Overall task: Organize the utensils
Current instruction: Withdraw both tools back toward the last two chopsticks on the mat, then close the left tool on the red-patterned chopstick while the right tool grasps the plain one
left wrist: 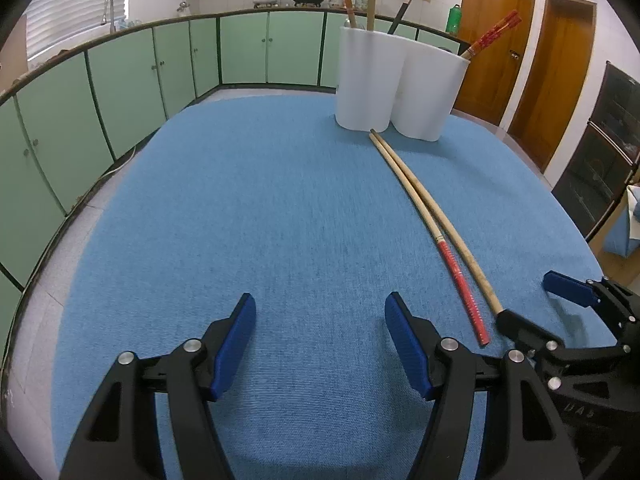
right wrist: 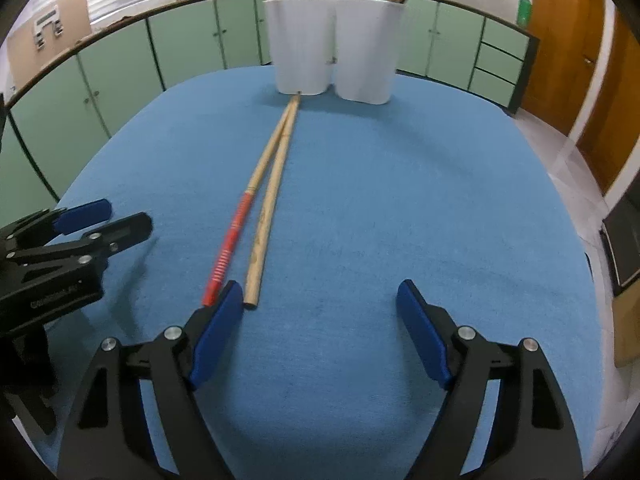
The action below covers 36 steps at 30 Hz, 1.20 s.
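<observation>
Both grippers hover over the blue-clothed table (right wrist: 360, 200), jaws spread and holding nothing. The right gripper (right wrist: 320, 300) has the plain bamboo chopstick's (right wrist: 266, 216) near end just inside its left pad, the red-handled chopstick (right wrist: 228, 252) just outside it. The left gripper (left wrist: 320, 312) stands left of both. Their far tips reach the white holder (right wrist: 332, 48).

Blue-clothed table (right wrist: 400, 200), two chopsticks – red-handled (right wrist: 228, 252), plain (right wrist: 264, 224) – white holder (right wrist: 332, 44)

A plain tan chopstick (right wrist: 267, 216) lay beside a red-patterned, tan-tipped chopstick (right wrist: 236, 232) on the blue cloth (right wrist: 380, 200), before the white holder (right wrist: 332, 44); its pattern appeared to be pale stripes.
</observation>
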Each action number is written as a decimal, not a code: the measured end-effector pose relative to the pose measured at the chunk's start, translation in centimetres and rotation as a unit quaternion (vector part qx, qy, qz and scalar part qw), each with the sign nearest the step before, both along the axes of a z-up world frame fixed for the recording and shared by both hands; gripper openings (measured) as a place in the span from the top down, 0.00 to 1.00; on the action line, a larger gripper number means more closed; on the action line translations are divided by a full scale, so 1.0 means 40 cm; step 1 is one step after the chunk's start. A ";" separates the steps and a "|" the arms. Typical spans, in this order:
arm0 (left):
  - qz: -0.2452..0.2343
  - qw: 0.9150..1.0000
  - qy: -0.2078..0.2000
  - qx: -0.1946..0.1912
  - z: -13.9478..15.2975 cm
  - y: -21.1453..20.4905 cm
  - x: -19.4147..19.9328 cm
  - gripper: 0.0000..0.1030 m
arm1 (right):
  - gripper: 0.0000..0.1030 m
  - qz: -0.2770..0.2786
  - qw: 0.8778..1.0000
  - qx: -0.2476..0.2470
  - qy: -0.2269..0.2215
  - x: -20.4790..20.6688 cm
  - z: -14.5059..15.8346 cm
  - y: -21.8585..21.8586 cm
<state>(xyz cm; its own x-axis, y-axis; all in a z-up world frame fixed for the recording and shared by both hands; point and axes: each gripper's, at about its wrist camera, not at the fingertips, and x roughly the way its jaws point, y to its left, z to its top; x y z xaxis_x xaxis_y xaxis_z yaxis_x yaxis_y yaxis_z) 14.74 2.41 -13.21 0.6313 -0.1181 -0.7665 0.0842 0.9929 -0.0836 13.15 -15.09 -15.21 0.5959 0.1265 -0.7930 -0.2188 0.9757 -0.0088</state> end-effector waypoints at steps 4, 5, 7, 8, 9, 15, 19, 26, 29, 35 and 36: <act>0.000 1.000 -0.001 0.000 0.001 0.004 -0.001 0.36 | 0.31 0.014 0.999 0.031 -0.003 -0.016 0.009 -0.010; 0.000 1.000 -0.002 0.001 0.001 0.004 -0.002 0.36 | 0.35 0.019 0.999 0.037 -0.001 -0.020 0.009 -0.007; 0.001 1.000 -0.004 0.001 0.003 0.004 -0.004 0.36 | 0.43 0.025 0.999 0.038 0.004 -0.025 0.004 0.003; 0.001 1.000 -0.005 0.001 0.003 0.005 -0.005 0.36 | 0.46 0.026 0.999 0.035 0.002 -0.026 0.004 0.007; 0.002 1.000 -0.005 0.001 0.003 0.006 -0.006 0.36 | 0.48 0.028 0.999 0.035 0.002 -0.027 0.006 0.011; 0.004 1.000 -0.004 0.002 0.002 0.005 -0.009 0.36 | 0.67 0.035 0.999 0.028 0.002 -0.023 0.007 0.032; 0.001 1.000 -0.006 0.008 0.006 0.000 -0.015 0.36 | 0.79 0.043 0.999 0.018 0.000 -0.026 0.006 0.046; -0.005 1.000 -0.005 0.008 0.008 -0.023 -0.025 0.36 | 0.94 0.035 0.999 0.036 0.002 -0.028 0.007 0.027; -0.012 1.000 -0.006 0.008 0.010 -0.042 -0.033 0.36 | 0.94 0.028 0.999 0.043 0.001 -0.037 0.008 0.007; -0.034 0.999 -0.008 0.000 0.013 -0.088 -0.050 0.36 | 0.94 0.001 0.999 0.047 0.000 -0.047 0.009 -0.055; -0.038 0.999 -0.007 -0.001 0.014 -0.098 -0.052 0.36 | 0.94 -0.002 0.999 0.047 0.000 -0.046 0.008 -0.062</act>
<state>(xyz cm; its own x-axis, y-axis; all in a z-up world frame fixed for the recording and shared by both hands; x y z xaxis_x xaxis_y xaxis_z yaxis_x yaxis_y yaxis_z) 12.65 -1.51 -12.65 0.6318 -0.1679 -0.7568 0.1604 0.9834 -0.0843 11.31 -17.57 -14.89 0.5970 0.1978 -0.7775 -0.2144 0.9732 0.0830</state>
